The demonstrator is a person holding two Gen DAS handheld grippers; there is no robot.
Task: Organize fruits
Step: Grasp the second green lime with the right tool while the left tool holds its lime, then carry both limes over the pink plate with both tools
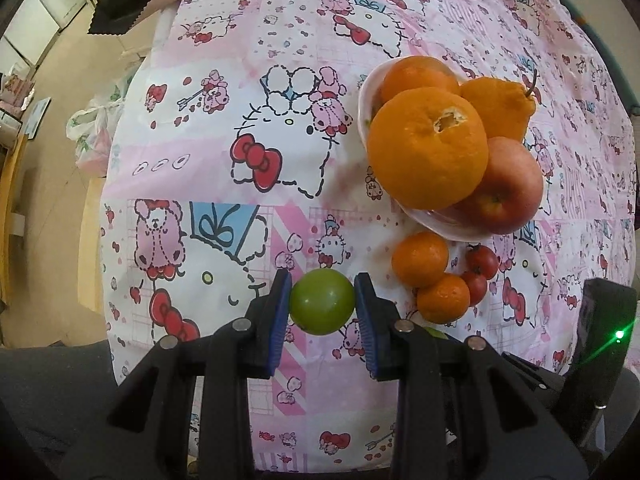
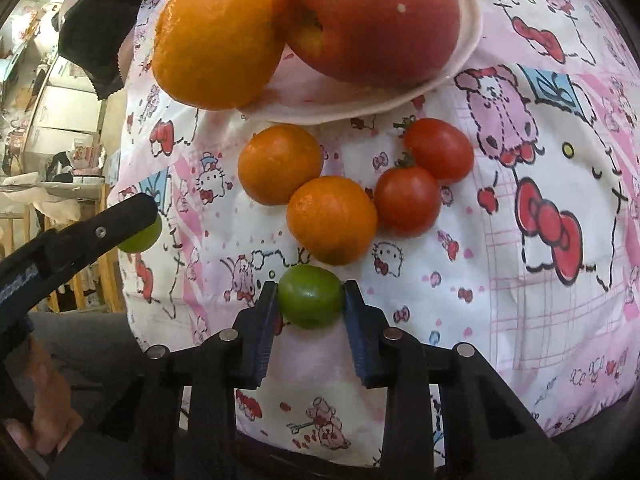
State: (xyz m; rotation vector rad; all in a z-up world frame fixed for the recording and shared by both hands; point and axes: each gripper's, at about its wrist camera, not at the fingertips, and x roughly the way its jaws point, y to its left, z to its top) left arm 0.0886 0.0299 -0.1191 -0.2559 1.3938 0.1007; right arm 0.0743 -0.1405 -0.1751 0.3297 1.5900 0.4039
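Bare cloth left of heaped plate.

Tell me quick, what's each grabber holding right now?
Left gripper: closed on a green fruit.
Right gripper: closed on another green fruit.

Count: three large oranges, one red apple, two small orange mandarins, two red cherry tomatoes, two small round green fruits.
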